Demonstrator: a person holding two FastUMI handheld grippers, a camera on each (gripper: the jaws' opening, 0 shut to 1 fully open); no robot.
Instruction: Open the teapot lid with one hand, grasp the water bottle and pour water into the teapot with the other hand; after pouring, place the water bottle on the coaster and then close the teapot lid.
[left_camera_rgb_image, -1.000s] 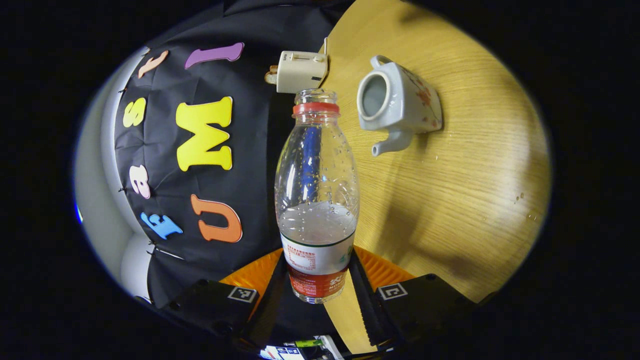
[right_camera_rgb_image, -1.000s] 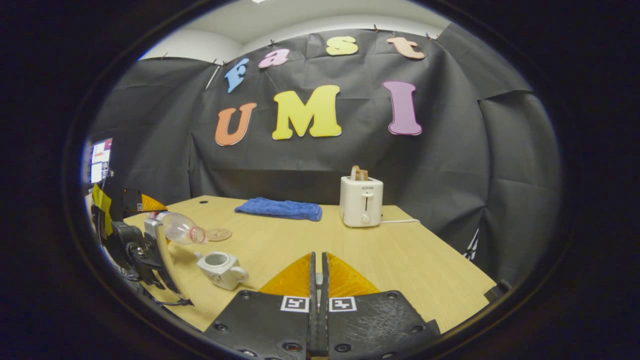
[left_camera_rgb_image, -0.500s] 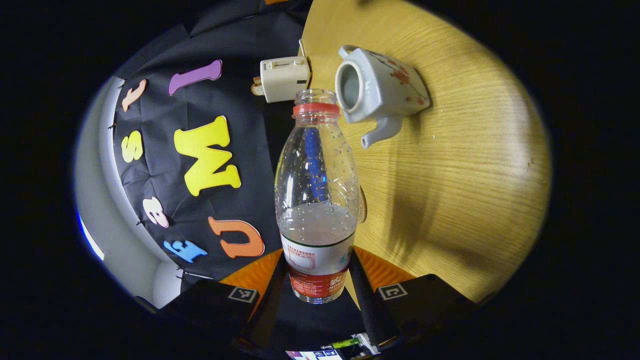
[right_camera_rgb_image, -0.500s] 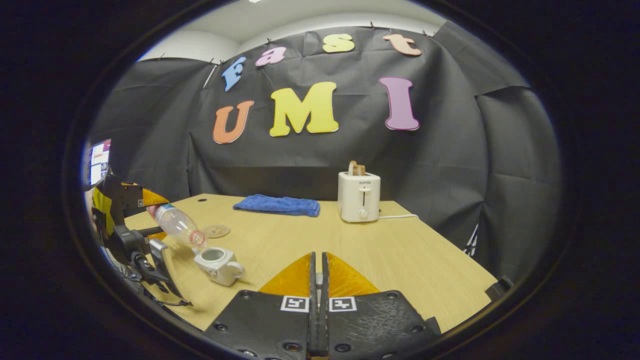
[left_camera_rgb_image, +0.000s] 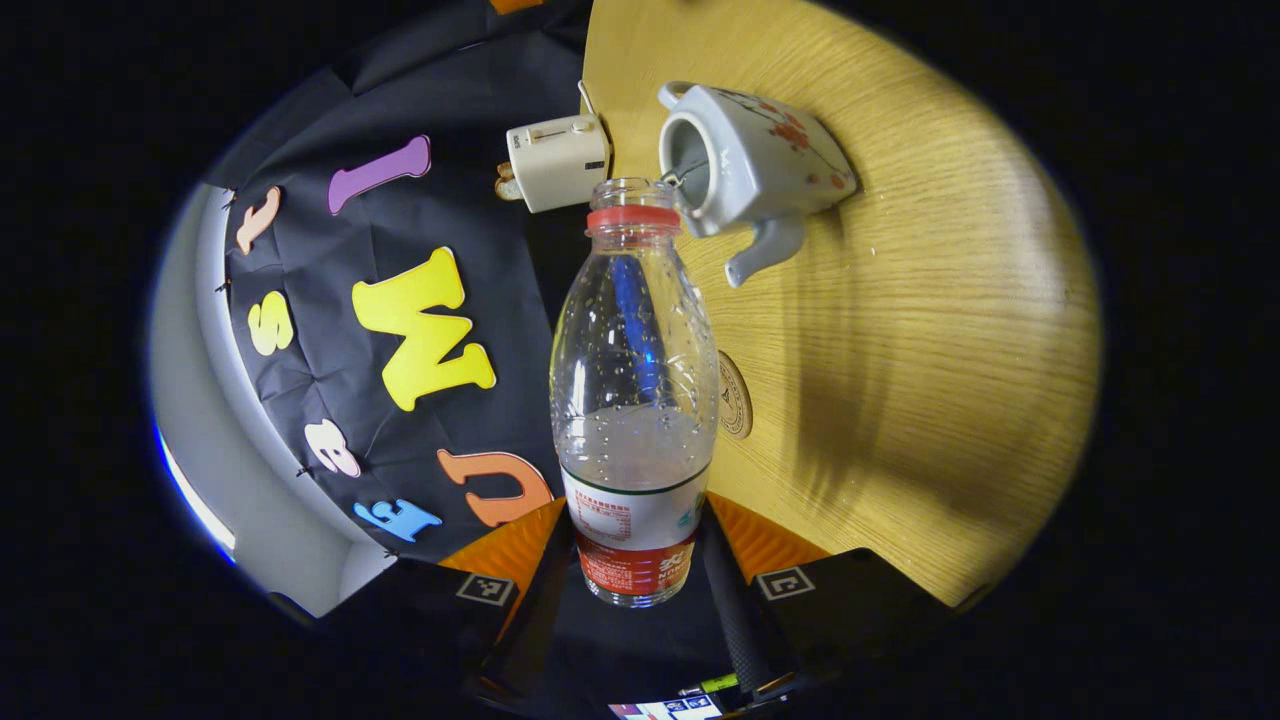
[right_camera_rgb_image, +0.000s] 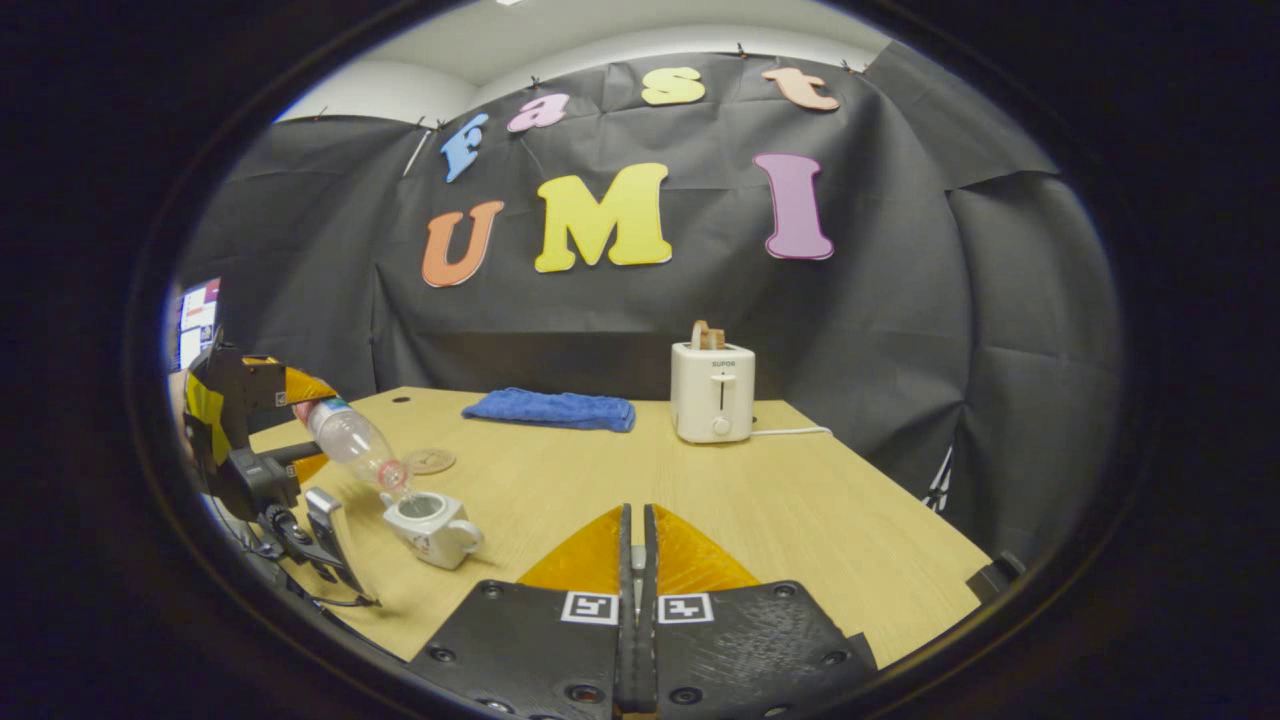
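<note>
Both fingers (left_camera_rgb_image: 548, 580) clamp bottle (left_camera_rgb_image: 633, 400), mouth at teapot (left_camera_rgb_image: 745, 170) rim.

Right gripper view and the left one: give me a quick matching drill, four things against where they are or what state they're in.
Things:
1. water bottle
2. teapot
3. coaster
4. blue cloth

States:
A. lying at the table's far side, left of the toaster
B. bare, nothing on it
C. lid off, opening uncovered
D. tilted, mouth down at the teapot's opening, held in the left gripper

Pairs: 1-D, 2-C, 3-B, 4-A
</note>
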